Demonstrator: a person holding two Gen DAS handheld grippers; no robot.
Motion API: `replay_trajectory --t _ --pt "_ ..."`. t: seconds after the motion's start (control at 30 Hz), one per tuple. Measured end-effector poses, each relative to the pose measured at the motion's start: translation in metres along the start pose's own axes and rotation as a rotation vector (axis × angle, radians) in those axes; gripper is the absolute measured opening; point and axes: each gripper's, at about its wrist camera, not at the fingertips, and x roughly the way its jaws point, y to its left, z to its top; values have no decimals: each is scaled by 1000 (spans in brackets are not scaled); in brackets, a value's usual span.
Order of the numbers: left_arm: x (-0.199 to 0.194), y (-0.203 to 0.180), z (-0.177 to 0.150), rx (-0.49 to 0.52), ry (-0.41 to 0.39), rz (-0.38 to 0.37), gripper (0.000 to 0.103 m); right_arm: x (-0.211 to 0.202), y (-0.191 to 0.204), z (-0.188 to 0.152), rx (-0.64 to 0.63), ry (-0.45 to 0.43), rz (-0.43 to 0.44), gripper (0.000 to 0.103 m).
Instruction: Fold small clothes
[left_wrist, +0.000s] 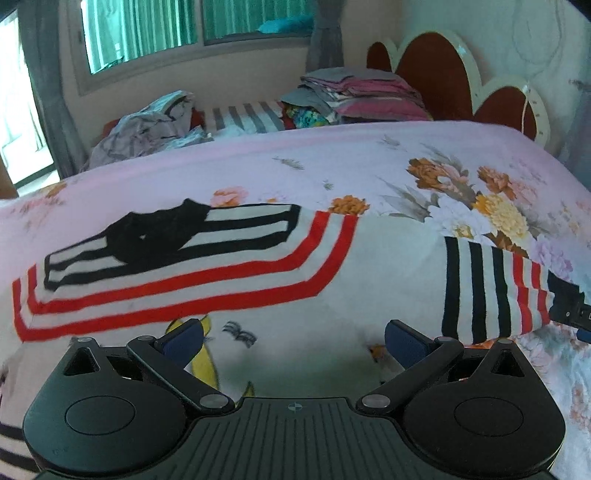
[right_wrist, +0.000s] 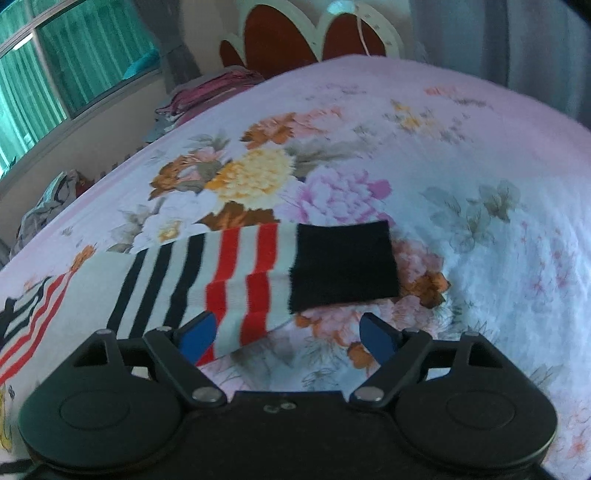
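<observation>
1. My left hand-held gripper (left_wrist: 293, 341) hovers low over the white body of a small sweater (left_wrist: 332, 266), its blue pads spread wide with nothing between them.
2. Just ahead of that hand-held gripper and to its left, one sleeve (left_wrist: 166, 240) is folded across the sweater's body; it shows black and white stripes, a black cuff end and red stripes beneath.
3. To the right of my left hand-held gripper, the other sleeve (left_wrist: 495, 288) stretches outward with black stripes, then red ones.
4. My right hand-held gripper (right_wrist: 288, 334) is likewise wide open and holds nothing. Its left pad (right_wrist: 197, 334) lies over the near edge of that outstretched sleeve (right_wrist: 221, 280); I cannot tell whether it touches the cloth.
5. The sleeve's black cuff (right_wrist: 343, 266) lies flat just ahead of my right hand-held gripper, between the lines of its two fingers.
6. Everything rests on a bed covered by a pink floral sheet (right_wrist: 424, 147).
7. Well beyond my left hand-held gripper, past the far edge of the bed, are a stack of folded clothes (left_wrist: 365, 96) and, to its left, a crumpled grey heap (left_wrist: 147, 129).
8. A red and white headboard (left_wrist: 443, 74) stands behind the stack.
</observation>
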Motion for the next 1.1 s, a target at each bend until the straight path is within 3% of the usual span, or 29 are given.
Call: replay_trajectory --t 0.3,0.37,0.53,0.57,0.8,1.1 --pt "7 -7 9 42 19 15 103 18 -23 8 146 -28 70 84" --pt "7 1 8 43 17 31 103 22 -26 11 164 -43 63 74" --pt "8 44 0 -11 43 72 103 32 -26 21 154 -51 22 7" --pt "10 55 -3 -26 57 84 103 29 -21 23 129 -64 21 7" --pt "13 147 -31 -134 93 169 103 4 89 25 -173 -128 154 7" --pt "2 250 -55 -230 34 180 103 -5 257 -29 -406 -59 305 7"
